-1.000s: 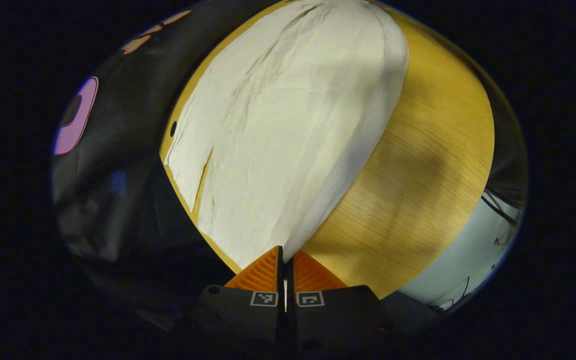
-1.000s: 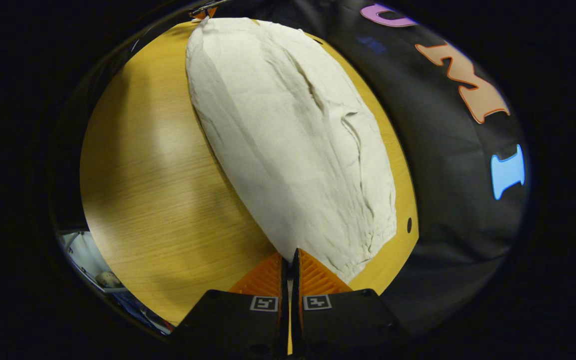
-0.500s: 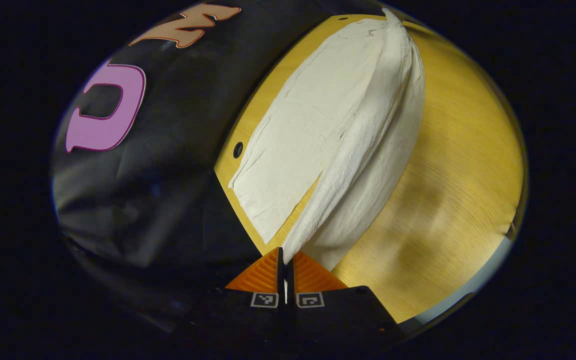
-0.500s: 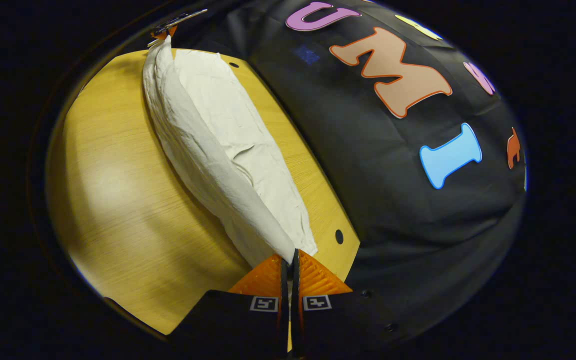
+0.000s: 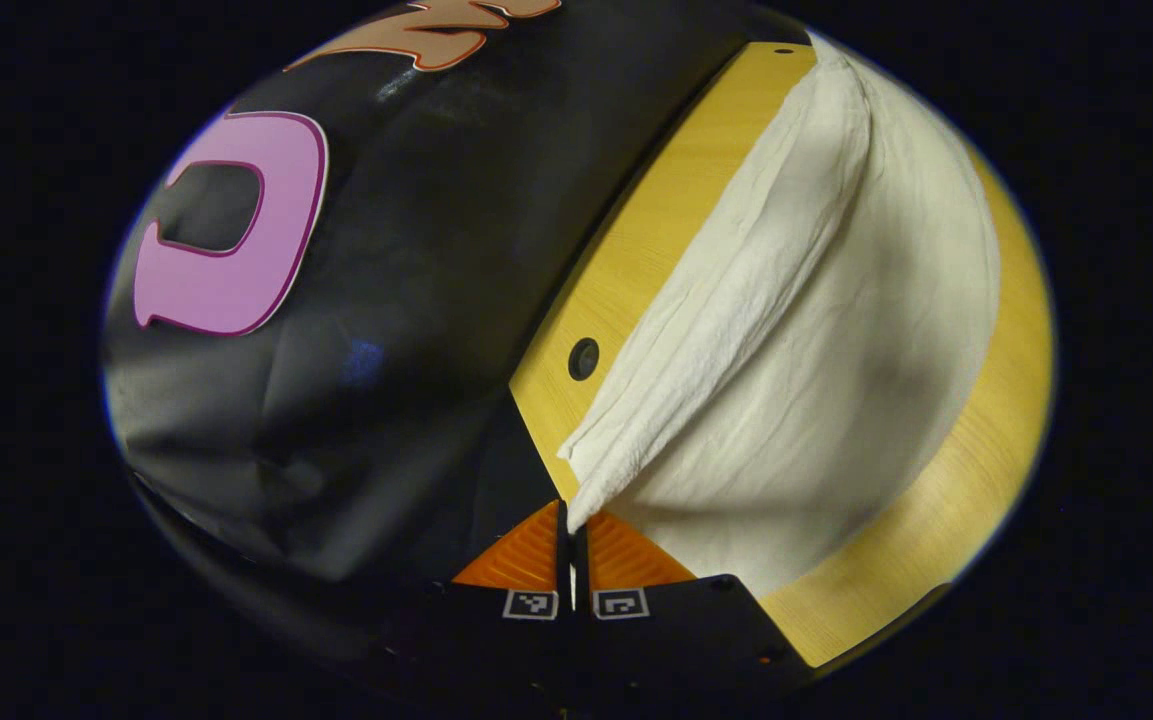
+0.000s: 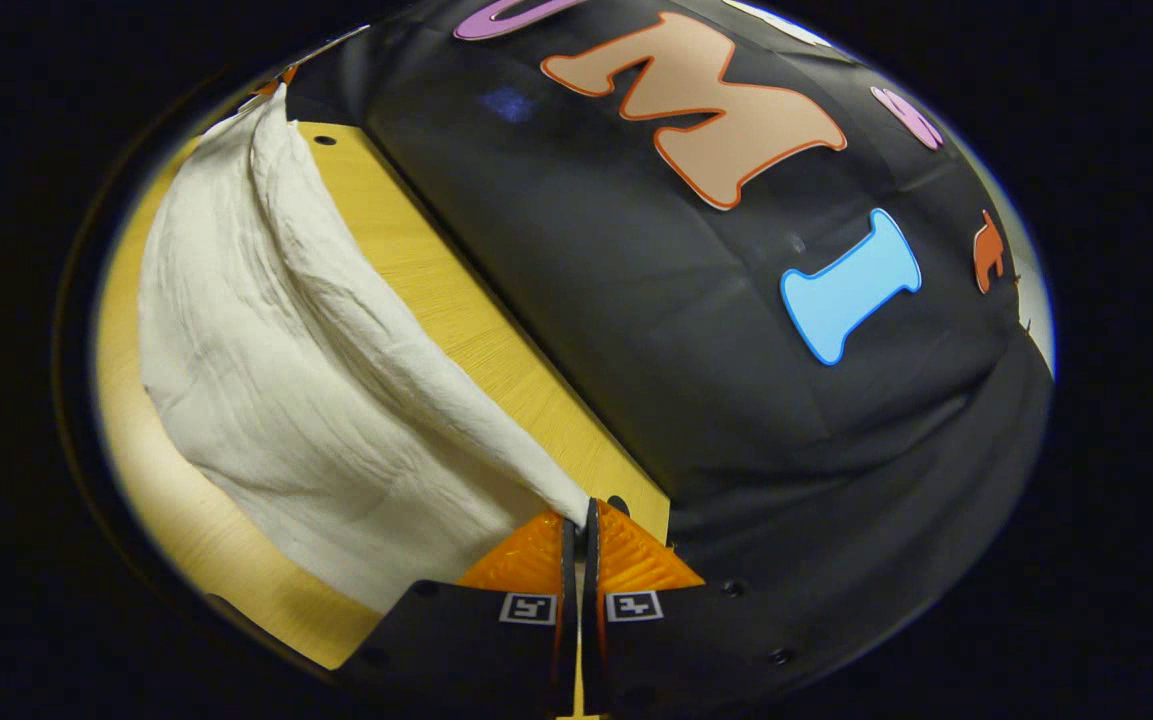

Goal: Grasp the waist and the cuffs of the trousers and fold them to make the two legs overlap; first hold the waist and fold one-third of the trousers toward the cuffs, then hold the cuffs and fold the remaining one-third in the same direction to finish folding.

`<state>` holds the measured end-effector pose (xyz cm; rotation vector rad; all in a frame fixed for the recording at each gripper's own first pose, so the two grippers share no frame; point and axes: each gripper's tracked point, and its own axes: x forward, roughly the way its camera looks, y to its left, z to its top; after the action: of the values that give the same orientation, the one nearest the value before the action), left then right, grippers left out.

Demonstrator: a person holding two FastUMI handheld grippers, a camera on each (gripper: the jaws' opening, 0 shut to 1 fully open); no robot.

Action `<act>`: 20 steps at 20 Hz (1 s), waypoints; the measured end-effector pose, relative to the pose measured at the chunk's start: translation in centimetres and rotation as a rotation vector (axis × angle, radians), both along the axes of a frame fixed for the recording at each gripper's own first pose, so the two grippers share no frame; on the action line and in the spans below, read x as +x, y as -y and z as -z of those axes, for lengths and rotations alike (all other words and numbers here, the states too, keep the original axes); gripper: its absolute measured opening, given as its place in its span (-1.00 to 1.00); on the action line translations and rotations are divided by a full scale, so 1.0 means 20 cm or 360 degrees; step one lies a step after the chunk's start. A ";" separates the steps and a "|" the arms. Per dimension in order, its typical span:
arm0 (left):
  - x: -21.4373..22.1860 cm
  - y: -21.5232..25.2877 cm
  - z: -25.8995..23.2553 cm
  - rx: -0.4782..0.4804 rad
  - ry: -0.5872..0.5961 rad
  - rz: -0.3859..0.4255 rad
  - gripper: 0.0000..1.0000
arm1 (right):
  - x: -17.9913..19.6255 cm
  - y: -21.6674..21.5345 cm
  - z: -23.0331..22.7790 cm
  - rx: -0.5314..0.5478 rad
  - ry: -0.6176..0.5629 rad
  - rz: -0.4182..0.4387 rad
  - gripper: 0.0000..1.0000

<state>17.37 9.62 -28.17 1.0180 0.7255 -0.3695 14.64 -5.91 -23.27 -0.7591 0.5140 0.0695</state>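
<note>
The cream trousers (image 5: 816, 360) lie along the wooden table (image 5: 626, 260), with one long edge lifted and carried over toward the table's far edge. My left gripper (image 5: 572, 512) is shut on one end of that lifted edge. The same cloth hangs as a taut fold in the right gripper view, where the trousers (image 6: 286, 400) run away from my right gripper (image 6: 581, 510), which is shut on the other end. The far end of the fold reaches the top of each view; I cannot tell which end is the waist.
The booth's black cloth wall (image 5: 386, 300) stands right behind the table's far edge. A round hole (image 5: 584, 358) sits in the table near that edge, and another hole (image 6: 324, 140) shows farther along. Bare wood (image 6: 196, 530) lies on the near side of the trousers.
Both grippers have lifted their ends of the trousers and swung them toward the wall side. The near leg has come up and over the far leg.
</note>
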 end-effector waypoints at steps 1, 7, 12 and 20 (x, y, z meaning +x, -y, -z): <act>0.07 0.02 0.04 0.0007 -0.0009 -0.0006 -1.00 | 0.08 0.00 0.04 0.0010 -0.0012 0.0022 -0.99; 0.30 0.16 0.35 0.0144 -0.0057 0.0036 -0.93 | 0.25 -0.03 0.39 -0.0165 -0.0177 0.0014 -0.78; 0.30 0.23 0.31 -0.0147 0.0131 -0.0163 0.89 | 0.28 -0.04 0.16 -0.0021 0.0050 0.0085 0.95; 0.05 0.21 0.33 -0.0918 0.0199 -0.0741 0.90 | 0.01 0.02 0.10 0.0596 0.0036 0.0422 0.96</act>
<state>18.39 5.43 -34.67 0.3081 0.6646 -0.0927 14.93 -6.40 -25.32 -0.3222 0.5568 -0.0879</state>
